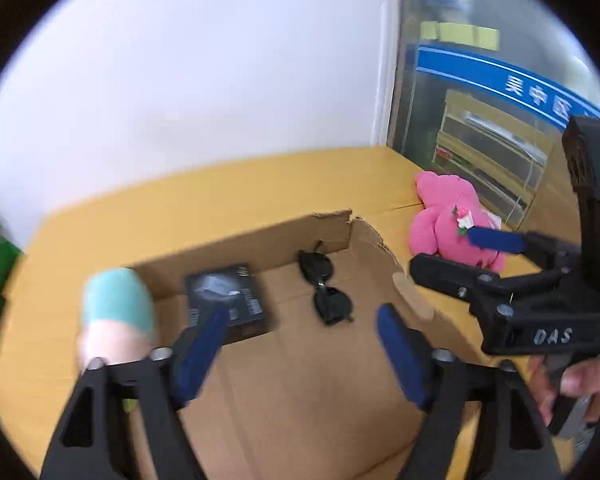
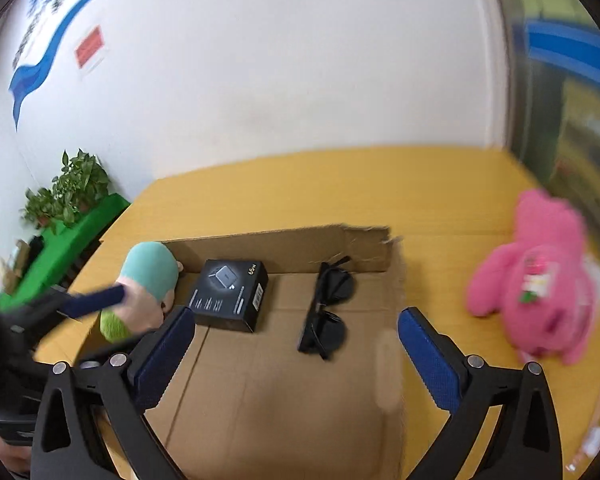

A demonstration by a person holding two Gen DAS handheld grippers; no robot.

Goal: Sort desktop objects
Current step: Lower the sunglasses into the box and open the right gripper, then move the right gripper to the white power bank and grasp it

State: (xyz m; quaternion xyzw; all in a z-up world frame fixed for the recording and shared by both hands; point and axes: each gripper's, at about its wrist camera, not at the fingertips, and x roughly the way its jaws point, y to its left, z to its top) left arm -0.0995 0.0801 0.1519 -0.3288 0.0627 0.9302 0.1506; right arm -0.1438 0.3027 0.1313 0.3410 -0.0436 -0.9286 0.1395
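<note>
I read left tool (image 1: 300, 336) wide, empty | right tool (image 2: 296, 348) wide, empty | charger box (image 2: 230, 294), sunglasses (image 2: 328, 308) in cardboard box (image 2: 284, 400) | green-capped doll (image 2: 150, 280) at its left wall | pink plush bear (image 2: 540, 280) on worktop (image 2: 300, 192)

One cardboard box (image 2: 284, 380) on yellow table (image 2: 340, 184); inside it, one black charger box (image 2: 230, 294), one pair of black sunglasses (image 2: 328, 308); two plush toys in sight: one teal-capped doll (image 2: 148, 276) at box's left edge, one pink bear (image 2: 540, 280) out on table; one potted plant (image 2: 74, 188) on green shelf.
</note>
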